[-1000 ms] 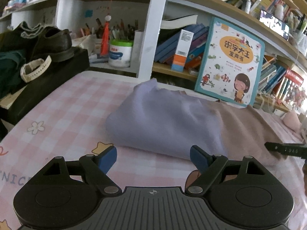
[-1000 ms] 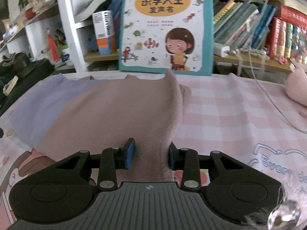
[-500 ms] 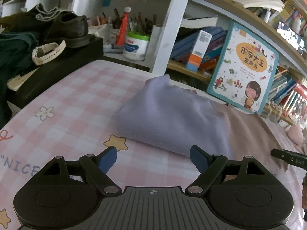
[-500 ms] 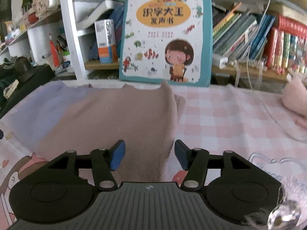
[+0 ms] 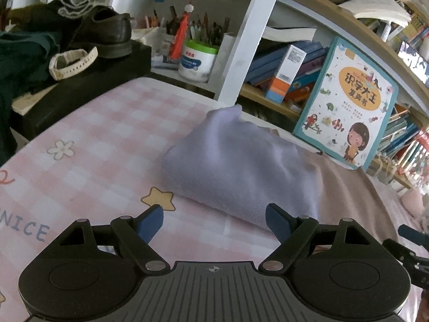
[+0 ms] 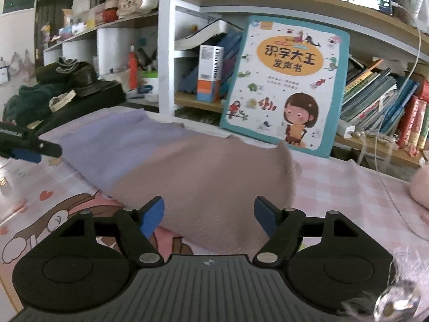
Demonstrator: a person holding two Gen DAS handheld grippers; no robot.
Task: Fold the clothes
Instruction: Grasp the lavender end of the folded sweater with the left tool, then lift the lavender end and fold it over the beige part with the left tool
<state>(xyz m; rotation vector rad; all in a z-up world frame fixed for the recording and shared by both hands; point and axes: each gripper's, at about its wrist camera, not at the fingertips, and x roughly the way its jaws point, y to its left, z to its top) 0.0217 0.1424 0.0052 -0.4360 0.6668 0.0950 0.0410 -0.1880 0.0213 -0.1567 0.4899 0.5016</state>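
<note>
One garment, lilac and beige, lies folded on the pink checked sheet; two grippers, left and right, both spread wide and empty, just before it; one picture book leans on crowded shelves behind.

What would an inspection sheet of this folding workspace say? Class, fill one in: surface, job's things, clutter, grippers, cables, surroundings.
Surface: pink checked sheet with cartoon prints.
Job's things: folded garment, lilac half on the left, dusty-pink half on the right, lying flat on the sheet.
Clutter: dark shoe and a cream strap on a black box beside the sheet.
Grippers: left gripper open, empty; right gripper open, empty, above the garment's near edge.
Cables: thin white cable trailing from the shelf onto the sheet.
Surroundings: bookshelves; picture book leaning behind the garment.
</note>
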